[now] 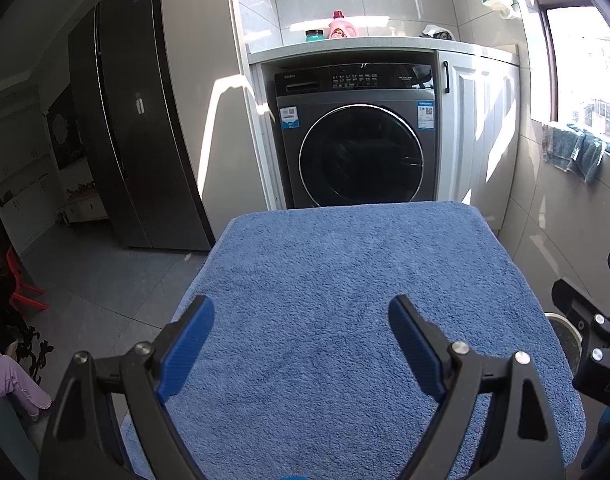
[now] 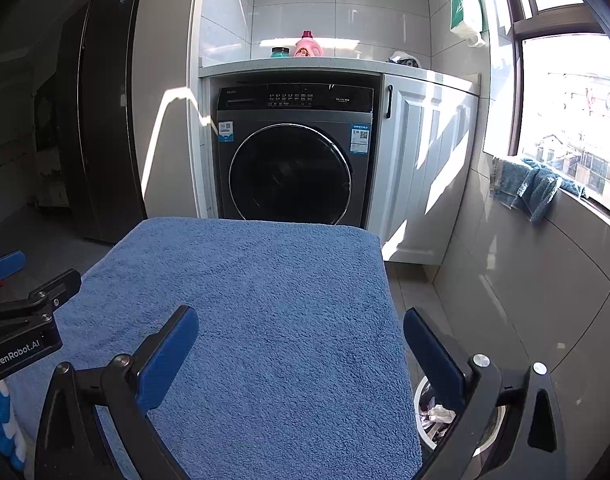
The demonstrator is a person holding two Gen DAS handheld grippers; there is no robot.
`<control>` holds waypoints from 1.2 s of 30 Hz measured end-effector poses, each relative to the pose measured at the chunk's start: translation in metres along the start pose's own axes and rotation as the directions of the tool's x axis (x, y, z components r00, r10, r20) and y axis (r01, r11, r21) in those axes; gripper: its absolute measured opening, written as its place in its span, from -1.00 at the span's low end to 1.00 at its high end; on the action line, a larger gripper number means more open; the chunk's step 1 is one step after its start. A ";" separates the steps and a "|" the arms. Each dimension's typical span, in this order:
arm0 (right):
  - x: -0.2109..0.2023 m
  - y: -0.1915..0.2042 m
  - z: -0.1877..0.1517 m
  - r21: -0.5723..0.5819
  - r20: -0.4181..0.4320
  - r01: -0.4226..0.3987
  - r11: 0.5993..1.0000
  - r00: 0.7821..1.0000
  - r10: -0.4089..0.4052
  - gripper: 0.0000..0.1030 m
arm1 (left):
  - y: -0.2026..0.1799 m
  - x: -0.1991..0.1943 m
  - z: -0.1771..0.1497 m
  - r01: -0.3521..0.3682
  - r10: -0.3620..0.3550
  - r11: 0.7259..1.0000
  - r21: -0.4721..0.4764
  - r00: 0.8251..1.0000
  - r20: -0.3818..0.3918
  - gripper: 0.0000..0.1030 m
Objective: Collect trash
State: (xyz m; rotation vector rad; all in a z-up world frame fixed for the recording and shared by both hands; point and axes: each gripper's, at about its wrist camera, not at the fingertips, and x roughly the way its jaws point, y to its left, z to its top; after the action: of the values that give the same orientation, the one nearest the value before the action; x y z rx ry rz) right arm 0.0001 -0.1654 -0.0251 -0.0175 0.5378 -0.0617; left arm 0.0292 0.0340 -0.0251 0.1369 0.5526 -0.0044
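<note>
My left gripper (image 1: 301, 336) is open and empty above a blue towel (image 1: 357, 304) that covers a table top. My right gripper (image 2: 301, 344) is also open and empty above the same towel (image 2: 265, 304). A white trash bin (image 2: 433, 416) with crumpled scraps inside stands on the floor below the towel's right edge, partly hidden by my right finger. Its rim shows in the left wrist view (image 1: 561, 332). No loose trash shows on the towel. The right gripper's body (image 1: 597, 336) shows at the left view's right edge; the left gripper's body (image 2: 21, 320) shows at the right view's left edge.
A dark washing machine (image 1: 357, 136) stands under a white counter (image 1: 369, 46) with a pink bottle (image 1: 341, 26) straight ahead. A dark fridge (image 1: 137, 120) is at the left. A tiled wall and window ledge with a blue cloth (image 2: 533, 188) are at the right.
</note>
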 end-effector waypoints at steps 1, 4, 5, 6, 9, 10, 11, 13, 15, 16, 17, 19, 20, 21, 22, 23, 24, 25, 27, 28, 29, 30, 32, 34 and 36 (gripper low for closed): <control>0.000 0.000 0.000 -0.001 -0.001 0.002 1.000 1.000 -0.002 1.00 | 0.000 -0.001 0.000 0.001 -0.001 1.000 0.001 1.000 0.001 0.72; -0.003 -0.001 0.000 -0.003 0.003 0.012 1.000 1.000 -0.012 1.00 | -0.001 -0.002 0.000 0.005 -0.005 1.000 0.000 1.000 0.001 0.72; -0.004 -0.002 0.001 -0.006 0.005 0.018 1.000 1.000 -0.018 1.00 | -0.001 -0.002 -0.001 0.005 -0.005 1.000 -0.001 1.000 0.002 0.72; -0.005 -0.003 0.002 -0.008 0.006 0.025 1.000 1.000 -0.025 1.00 | -0.001 -0.003 -0.001 0.006 -0.006 1.000 -0.002 1.000 0.002 0.72; -0.008 -0.006 0.003 -0.003 0.012 0.041 0.999 0.999 -0.041 1.00 | -0.001 -0.005 -0.001 0.010 -0.010 1.000 -0.005 1.000 0.007 0.72; -0.009 -0.007 0.004 -0.001 0.014 0.044 0.999 0.999 -0.044 1.00 | 0.000 -0.005 -0.001 0.013 -0.013 1.000 -0.004 1.000 0.008 0.72; -0.010 -0.008 0.004 0.000 0.015 0.046 0.999 0.999 -0.046 1.00 | 0.000 -0.006 -0.001 0.015 -0.015 1.000 -0.004 1.000 0.010 0.72; -0.011 -0.009 0.003 0.001 0.013 0.048 0.999 0.999 -0.048 1.00 | -0.002 -0.007 -0.001 0.019 -0.019 1.000 0.000 1.000 0.010 0.72; -0.011 -0.009 0.001 0.001 0.010 0.049 0.999 0.999 -0.049 1.00 | -0.003 -0.007 -0.001 0.024 -0.024 1.000 0.005 1.000 0.009 0.72; -0.011 -0.009 0.001 0.001 0.009 0.049 0.999 0.999 -0.049 1.00 | -0.004 -0.008 -0.001 0.026 -0.026 1.000 0.008 1.000 0.011 0.72; -0.011 -0.009 0.001 0.001 0.010 0.049 0.999 0.999 -0.049 1.00 | -0.005 -0.008 -0.001 0.028 -0.028 1.000 0.009 1.000 0.014 0.72; -0.012 -0.010 0.002 0.001 0.014 0.051 0.999 0.999 -0.051 1.00 | -0.006 -0.009 0.000 0.034 -0.034 0.999 0.011 0.999 0.019 0.72; -0.013 -0.010 0.003 0.001 0.017 0.051 0.999 0.999 -0.051 1.00 | -0.006 -0.010 0.000 0.036 -0.036 0.999 0.012 0.999 0.023 0.72; -0.013 -0.010 0.004 -0.002 0.019 0.052 0.999 0.998 -0.052 1.00 | -0.006 -0.010 0.001 0.039 -0.039 0.999 0.012 0.999 0.026 0.72; -0.014 -0.010 0.005 -0.006 0.022 0.055 0.998 0.998 -0.055 1.00 | -0.005 -0.010 0.001 0.044 -0.044 0.999 0.010 0.999 0.030 0.72; -0.015 -0.010 0.006 -0.011 0.027 0.058 0.998 0.998 -0.058 1.00 | -0.005 -0.011 0.002 0.048 -0.048 0.999 0.009 0.998 0.033 0.72; -0.016 -0.010 0.007 -0.014 0.031 0.062 0.998 0.998 -0.061 1.00 | -0.005 -0.011 0.003 0.051 -0.052 0.999 0.010 0.998 0.037 0.72; -0.017 -0.011 0.008 -0.013 0.036 0.064 0.998 0.997 -0.063 1.00 | -0.006 -0.012 0.005 0.052 -0.053 0.999 0.012 0.998 0.043 0.72; -0.019 -0.014 0.010 -0.010 0.043 0.067 0.998 0.997 -0.066 1.00 | -0.007 -0.014 0.010 0.056 -0.057 0.998 0.016 0.997 0.051 0.72; -0.020 -0.015 0.012 -0.010 0.048 0.069 0.998 0.996 -0.069 1.00 | -0.007 -0.014 0.013 0.063 -0.063 0.998 0.016 0.997 0.053 0.72; -0.021 -0.016 0.014 -0.010 0.054 0.073 0.997 0.996 -0.073 1.00 | -0.008 -0.015 0.016 0.069 -0.070 0.997 0.015 0.996 0.054 0.72; -0.023 -0.018 0.015 -0.008 0.061 0.078 0.997 0.995 -0.077 1.00 | -0.008 -0.016 0.019 0.073 -0.074 0.997 0.014 0.996 0.058 0.72; -0.026 -0.023 0.019 -0.003 0.072 0.083 0.997 0.994 -0.082 1.00 | -0.011 -0.018 0.025 0.073 -0.074 0.997 0.022 0.995 0.072 0.72; -0.029 -0.026 0.022 0.003 0.080 0.085 0.996 0.993 -0.085 1.00 | -0.013 -0.020 0.031 0.070 -0.072 0.997 0.031 0.994 0.086 0.72; -0.031 -0.030 0.026 0.006 0.088 0.088 0.996 0.992 -0.088 1.00 | -0.016 -0.023 0.036 0.067 -0.071 0.997 0.036 0.992 0.101 0.72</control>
State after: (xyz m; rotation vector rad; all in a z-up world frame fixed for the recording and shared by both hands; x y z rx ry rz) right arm -0.0144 -0.1934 0.0137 -0.0417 0.4489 -0.1473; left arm 0.0277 0.0123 0.0149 0.1485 0.4554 -0.0874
